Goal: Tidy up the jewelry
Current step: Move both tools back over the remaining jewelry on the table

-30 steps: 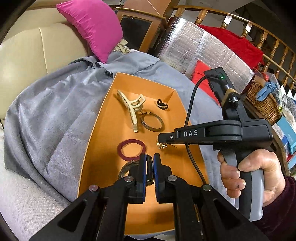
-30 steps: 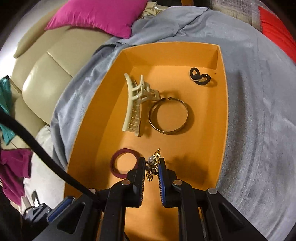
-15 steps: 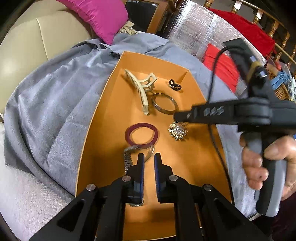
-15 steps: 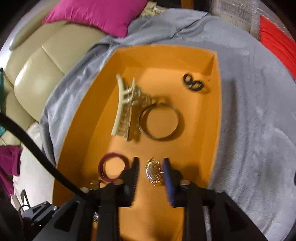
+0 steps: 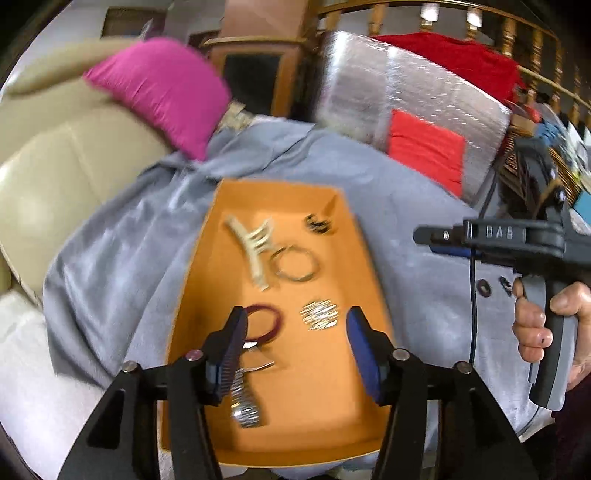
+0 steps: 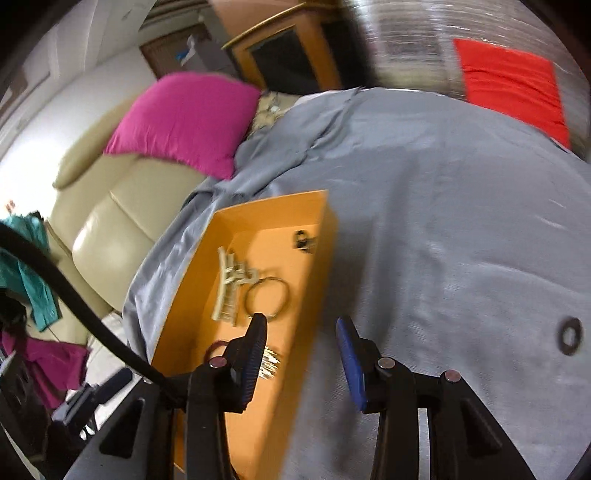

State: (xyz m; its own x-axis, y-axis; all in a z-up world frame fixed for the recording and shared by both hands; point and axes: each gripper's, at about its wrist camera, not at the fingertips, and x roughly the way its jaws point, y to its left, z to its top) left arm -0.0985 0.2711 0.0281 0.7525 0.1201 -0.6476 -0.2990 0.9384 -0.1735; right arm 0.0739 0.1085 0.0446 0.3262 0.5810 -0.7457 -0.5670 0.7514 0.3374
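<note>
An orange tray (image 5: 207, 258) lies on a grey cloth (image 5: 406, 240). In it are a cream hair claw (image 5: 253, 245), a metal bangle (image 5: 295, 264), a small black piece (image 5: 317, 225), a maroon ring (image 5: 264, 321), a gold brooch (image 5: 319, 314) and a metal watch (image 5: 245, 400). My left gripper (image 5: 295, 347) is open and empty above the tray's near half. My right gripper (image 6: 301, 358) is open and empty over the tray's right edge; it also shows in the left wrist view (image 5: 443, 240). A dark ring (image 6: 570, 336) lies on the cloth to its right.
A pink cushion (image 5: 159, 88) rests on a beige sofa (image 5: 48, 173) behind the tray. A foil-wrapped bundle (image 5: 406, 96) with a red patch stands at the back right. A wooden railing (image 5: 480, 22) and a wicker basket are far right.
Both grippers opened and pulled back. The right gripper let go of the gold brooch, which now lies in the tray, and swung right. The watch lies in the tray, free of the left gripper.
</note>
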